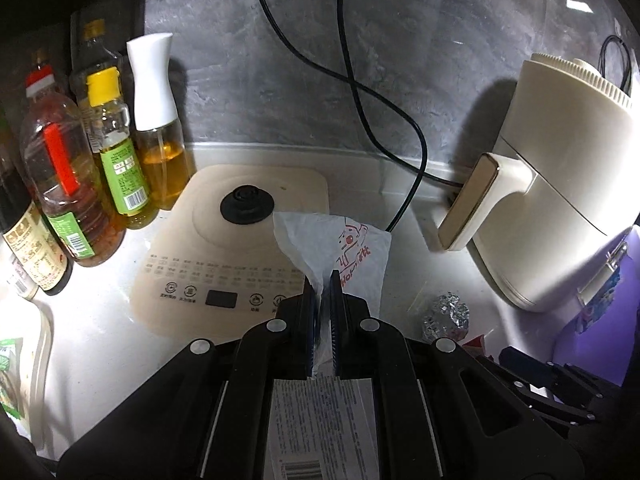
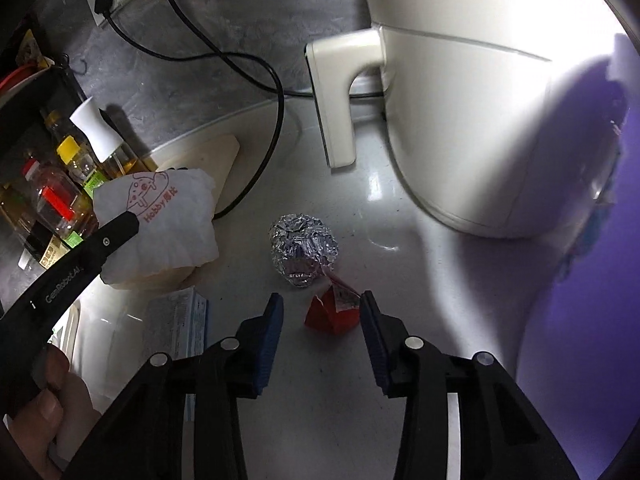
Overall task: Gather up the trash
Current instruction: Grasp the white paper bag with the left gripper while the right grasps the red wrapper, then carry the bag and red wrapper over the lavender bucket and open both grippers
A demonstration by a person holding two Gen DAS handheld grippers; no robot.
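right gripper [image 2: 322, 312] jaws wide, red wrapper [image 2: 332, 312] probably right between them; left gripper [image 1: 322, 280] pinches the paper bag [image 1: 340, 252].

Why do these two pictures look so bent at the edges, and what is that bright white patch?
Left wrist view: fisheye lens curves the wall and leaves dark corners; the oil bottles are dim, the air fryer brightly lit. Right wrist view: glare blows out the fryer's body, reflections streak the countertop, and the foil ball sparkles sharply.
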